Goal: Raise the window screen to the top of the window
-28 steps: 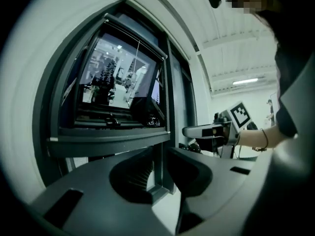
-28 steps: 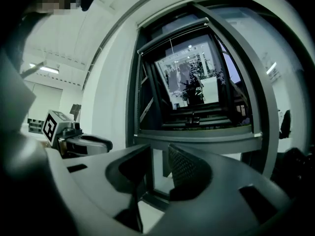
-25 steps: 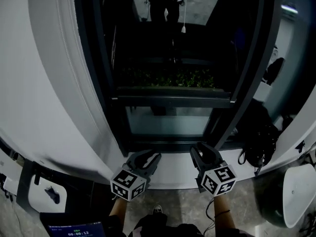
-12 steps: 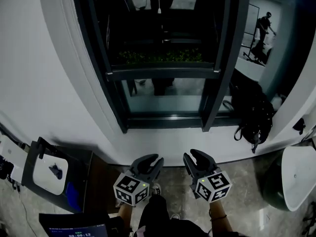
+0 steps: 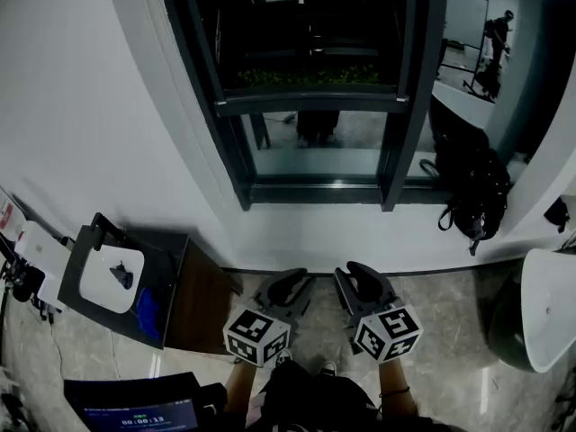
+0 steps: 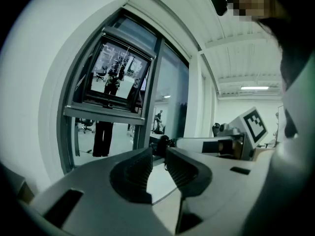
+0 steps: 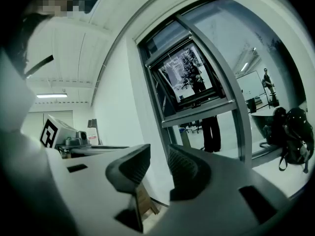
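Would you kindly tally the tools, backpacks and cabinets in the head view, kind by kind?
Tools: 2 (left tool, right tool)
Backpack: 1
Cabinet: 1
Total: 4

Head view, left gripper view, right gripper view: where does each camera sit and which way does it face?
Head view: on the person's head, steeply down at floor, window, left gripper, right gripper, forearms.
Left gripper view: on that gripper, along its empty jaws toward the window; right gripper at right.
Right gripper view: likewise, window ahead, backpack at right; left gripper at left.
All three share the window.
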`<state>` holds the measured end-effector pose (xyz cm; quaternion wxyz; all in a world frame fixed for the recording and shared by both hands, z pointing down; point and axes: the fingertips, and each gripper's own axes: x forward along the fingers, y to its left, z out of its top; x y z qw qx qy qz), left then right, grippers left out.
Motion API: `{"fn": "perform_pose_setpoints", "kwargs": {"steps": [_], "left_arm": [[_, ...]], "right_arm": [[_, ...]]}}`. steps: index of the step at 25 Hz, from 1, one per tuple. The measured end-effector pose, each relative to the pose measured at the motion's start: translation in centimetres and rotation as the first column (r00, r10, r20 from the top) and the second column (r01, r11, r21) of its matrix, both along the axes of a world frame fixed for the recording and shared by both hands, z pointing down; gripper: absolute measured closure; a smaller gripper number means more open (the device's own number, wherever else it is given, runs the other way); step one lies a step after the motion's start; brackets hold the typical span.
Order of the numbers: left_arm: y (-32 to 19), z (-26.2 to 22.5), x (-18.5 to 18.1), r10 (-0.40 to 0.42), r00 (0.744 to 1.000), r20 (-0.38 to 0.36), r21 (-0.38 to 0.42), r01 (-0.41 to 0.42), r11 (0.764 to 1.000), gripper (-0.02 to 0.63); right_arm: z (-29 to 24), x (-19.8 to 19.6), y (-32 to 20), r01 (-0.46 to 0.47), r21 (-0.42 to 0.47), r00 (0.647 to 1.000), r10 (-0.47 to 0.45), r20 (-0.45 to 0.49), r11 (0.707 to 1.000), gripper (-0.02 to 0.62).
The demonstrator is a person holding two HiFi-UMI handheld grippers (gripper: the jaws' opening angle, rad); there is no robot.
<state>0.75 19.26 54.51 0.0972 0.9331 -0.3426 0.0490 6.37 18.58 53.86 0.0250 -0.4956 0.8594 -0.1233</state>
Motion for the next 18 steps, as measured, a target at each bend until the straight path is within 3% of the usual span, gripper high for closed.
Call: {"fn": "perform_pose_setpoints", "kwargs": {"steps": [8,18], "left_arm": [[2.1,0.0,-2.9,-0.01,1.0,0.0,0.015,0.01,1.0,0.521],[6.5,1.3,-13.3,-0.018,1.0,-0.003,-0.019,0.018,1.0,0.522]], "right_arm": [[-0.5,-3.6,2.8,-0.01,0.017,1.0,0.01,-0.016,1.0,0.482],[0.5,-12.8,7.3,-0.056,-0.005,0.998,0.056,0.004,0.998,0.482]]}}
